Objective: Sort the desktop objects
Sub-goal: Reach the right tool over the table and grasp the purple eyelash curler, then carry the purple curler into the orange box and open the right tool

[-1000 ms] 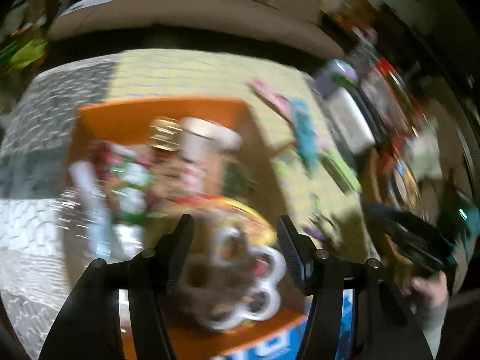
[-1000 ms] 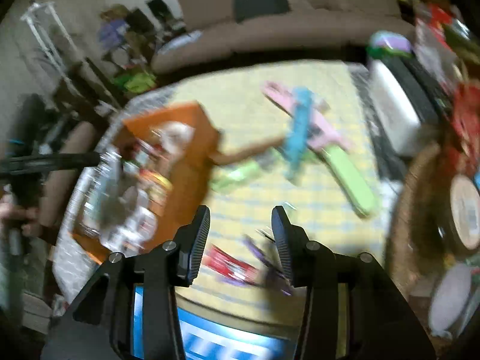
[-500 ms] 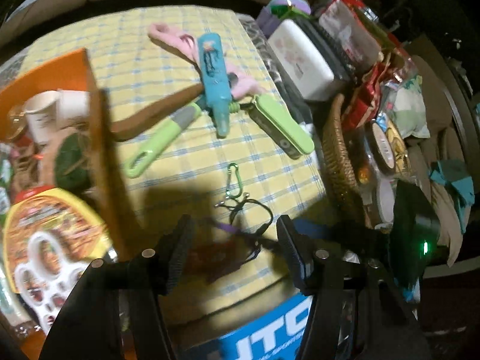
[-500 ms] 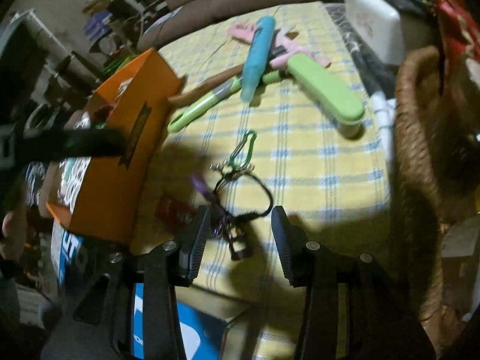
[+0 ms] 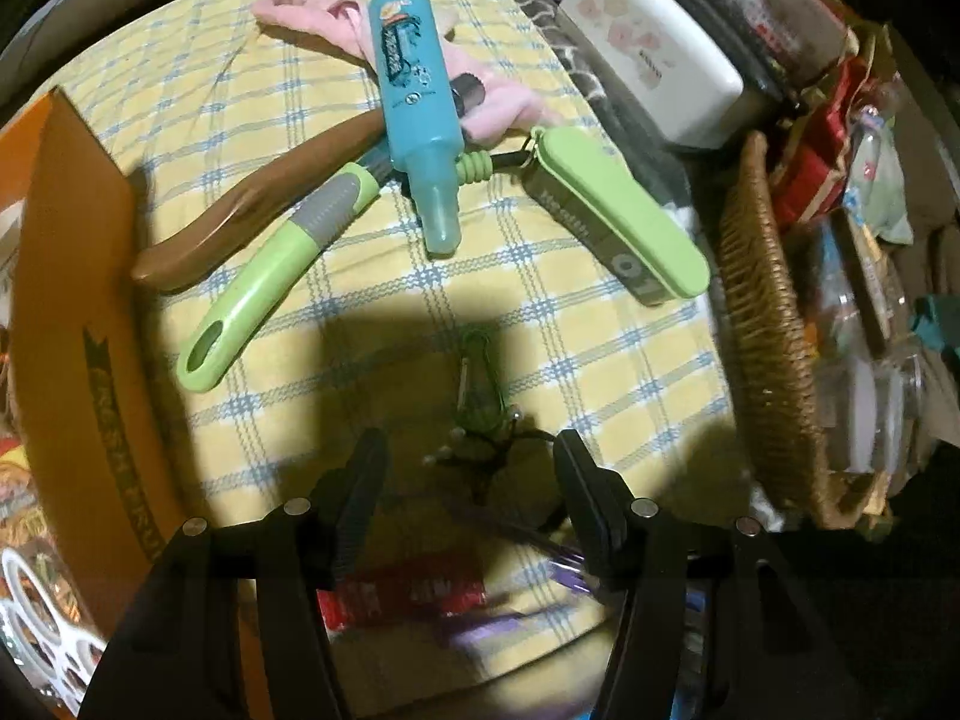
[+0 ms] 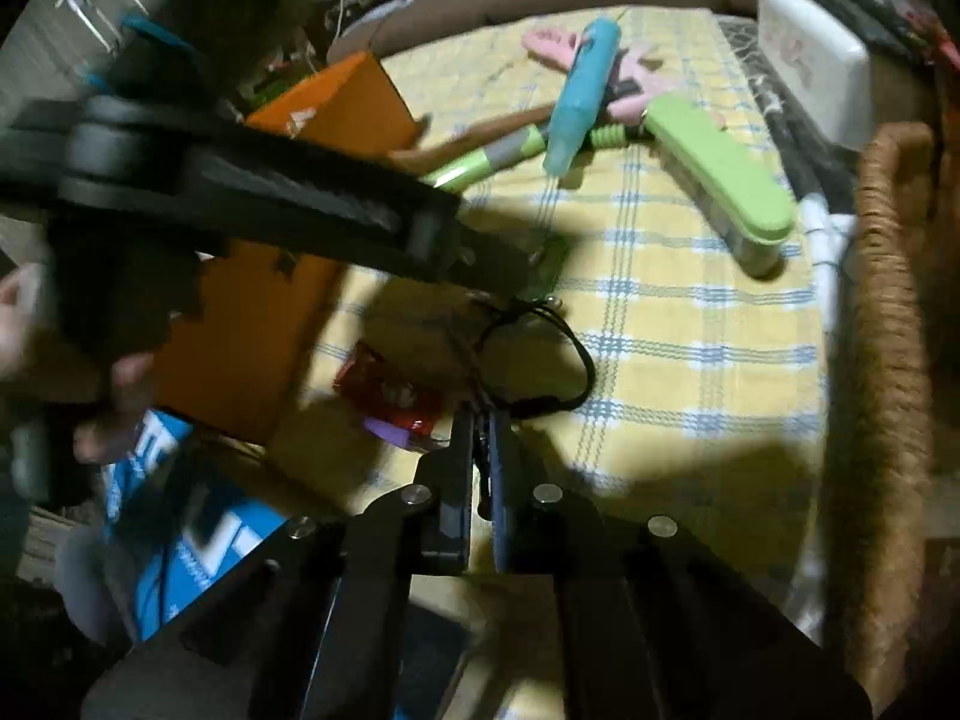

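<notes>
Right gripper [image 6: 480, 420]: jaws pressed nearly together, pinching the black cord [image 6: 570, 354] of the keychain bundle at the near end of its loop. Left gripper [image 5: 471, 468]: jaws spread wide, holding nothing, hovering just above the green carabiner [image 5: 480, 384] and the knot of cord, both deep in its shadow.

Key relation: from the right gripper, bundle running toward 12 o'clock, cord loop bulging to 1 o'clock, carabiner at the far end, mostly hidden there behind the left tool. From the left gripper, carabiner at 12 o'clock, long axis pointing roughly 12 to 6, in line with the open jaws. Right gripper already on the bundle, so nearer; probably a lift next, toward the orange box [image 6: 252, 312] at 10 o'clock, with the trailing cord likely to snag the red packet [image 6: 390, 390] lying touching it at 9 o'clock.

Count on the yellow checked cloth [image 5: 600, 360]: one blue tube [image 5: 414, 102], one pink item [image 5: 318, 15] beneath it, one brown wooden handle [image 5: 252, 204], one green-and-grey handled tool [image 5: 270, 264], one green case [image 5: 618, 216], one carabiner with cord, one red packet, one purple item [image 6: 390, 432] too blurred to name. Off the cloth at 2 o'clock: one wicker basket [image 5: 762, 312], one white box [image 5: 648, 42].
</notes>
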Action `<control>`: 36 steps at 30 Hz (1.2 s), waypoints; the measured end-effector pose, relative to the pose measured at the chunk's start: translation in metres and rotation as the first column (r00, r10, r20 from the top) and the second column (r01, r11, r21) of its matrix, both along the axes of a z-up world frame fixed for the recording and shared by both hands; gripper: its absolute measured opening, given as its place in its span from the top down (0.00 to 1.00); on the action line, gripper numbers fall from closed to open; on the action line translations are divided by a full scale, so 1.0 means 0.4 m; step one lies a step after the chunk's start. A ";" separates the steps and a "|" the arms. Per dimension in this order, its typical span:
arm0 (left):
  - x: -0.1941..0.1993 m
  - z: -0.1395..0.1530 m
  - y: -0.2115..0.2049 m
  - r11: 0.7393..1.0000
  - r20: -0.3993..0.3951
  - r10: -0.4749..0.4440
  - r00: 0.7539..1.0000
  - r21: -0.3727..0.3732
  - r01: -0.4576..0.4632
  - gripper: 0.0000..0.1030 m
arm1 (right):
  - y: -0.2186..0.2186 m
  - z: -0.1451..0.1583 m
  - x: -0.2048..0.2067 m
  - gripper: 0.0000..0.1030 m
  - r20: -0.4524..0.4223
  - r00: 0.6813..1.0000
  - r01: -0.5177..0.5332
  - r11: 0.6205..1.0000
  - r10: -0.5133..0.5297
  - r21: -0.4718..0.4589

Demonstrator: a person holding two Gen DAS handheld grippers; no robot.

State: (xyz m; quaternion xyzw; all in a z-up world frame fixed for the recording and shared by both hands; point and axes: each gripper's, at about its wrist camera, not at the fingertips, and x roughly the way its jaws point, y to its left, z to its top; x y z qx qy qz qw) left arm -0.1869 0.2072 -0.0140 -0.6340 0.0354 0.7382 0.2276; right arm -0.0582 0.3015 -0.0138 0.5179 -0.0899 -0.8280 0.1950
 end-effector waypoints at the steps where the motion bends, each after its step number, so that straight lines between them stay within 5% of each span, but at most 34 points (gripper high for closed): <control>1: 0.001 -0.004 0.006 1.000 -0.003 -0.007 1.000 -0.011 0.007 0.43 | 0.007 0.011 0.010 0.95 -0.007 1.000 0.005 1.000 -0.005 0.008; 9: 0.064 0.023 -0.022 0.998 0.008 -0.015 1.000 0.063 0.014 0.43 | 0.089 -0.007 0.023 0.94 0.006 0.993 0.121 0.992 -0.121 -0.024; 16: 0.135 0.024 -0.024 0.990 0.031 -0.129 0.991 0.052 0.128 0.44 | 0.118 -0.025 0.068 0.74 0.015 0.991 0.132 0.990 -0.132 -0.049; 21: 0.164 0.004 -0.004 0.979 0.051 -0.195 0.979 0.064 0.192 0.51 | 0.087 -0.044 0.069 0.76 0.003 0.996 0.090 0.996 -0.091 0.027; 23: 0.177 0.001 0.007 0.974 0.053 -0.218 0.975 0.069 0.214 0.51 | 0.078 -0.049 0.061 0.94 -0.013 0.996 0.088 0.995 -0.087 0.057; 26: 0.191 0.004 0.022 0.964 0.025 -0.263 0.964 0.047 0.262 0.51 | 0.100 -0.041 0.050 0.95 -0.009 0.990 0.143 0.990 -0.143 -0.017; 30: 0.187 0.005 0.021 0.961 0.001 -0.274 0.962 0.043 0.273 0.51 | 0.159 -0.032 0.032 0.96 0.040 0.973 0.231 0.944 -0.228 -0.235; 32: 0.184 0.001 0.023 0.958 -0.013 -0.285 0.958 0.038 0.285 0.51 | 0.160 -0.026 0.029 0.96 0.046 0.972 0.235 0.939 -0.230 -0.251; 36: 0.204 -0.020 0.041 0.937 -0.035 -0.350 0.936 -0.021 0.349 0.77 | 0.155 -0.020 0.022 0.96 0.052 0.971 0.237 0.946 -0.231 -0.223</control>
